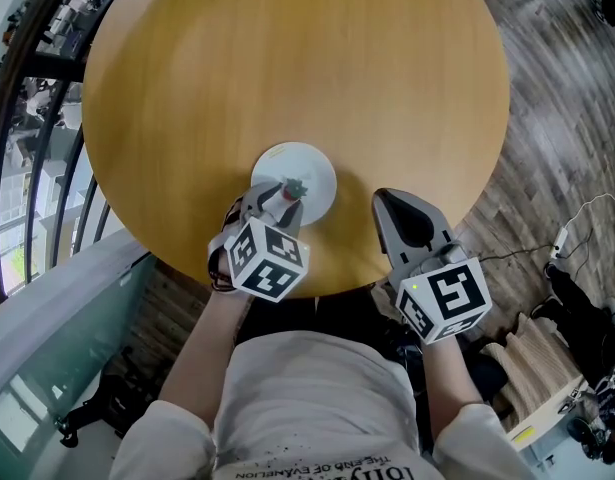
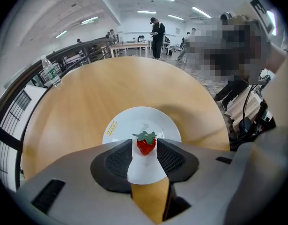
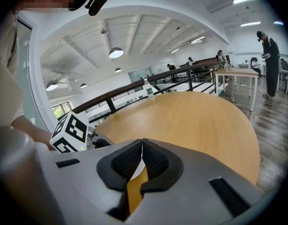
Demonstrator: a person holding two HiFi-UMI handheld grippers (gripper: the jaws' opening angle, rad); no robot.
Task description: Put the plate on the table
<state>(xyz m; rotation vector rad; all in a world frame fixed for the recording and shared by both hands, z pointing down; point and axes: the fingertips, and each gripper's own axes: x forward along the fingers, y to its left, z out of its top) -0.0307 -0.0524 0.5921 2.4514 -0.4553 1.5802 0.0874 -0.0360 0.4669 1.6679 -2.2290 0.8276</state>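
A white plate (image 1: 315, 171) lies flat on the round wooden table (image 1: 287, 58), near its front edge. A red strawberry (image 1: 293, 188) with green leaves sits on the plate's near side. My left gripper (image 1: 277, 197) reaches over the plate's near rim and is open. In the left gripper view the strawberry (image 2: 146, 144) stands between the fingertips of the left gripper (image 2: 146, 147) with the plate (image 2: 134, 123) showing through the gap. My right gripper (image 1: 392, 204) hovers over the table's edge to the right of the plate. Its jaws meet in the right gripper view, so the right gripper (image 3: 142, 146) is shut with nothing in it.
A dark railing (image 1: 27, 118) curves round the table's left side. A water bottle (image 2: 51, 71) stands beyond the table's far left edge. Cables and a wooden object (image 1: 532, 353) lie on the floor at the right. Several people stand by far desks (image 2: 158, 32).
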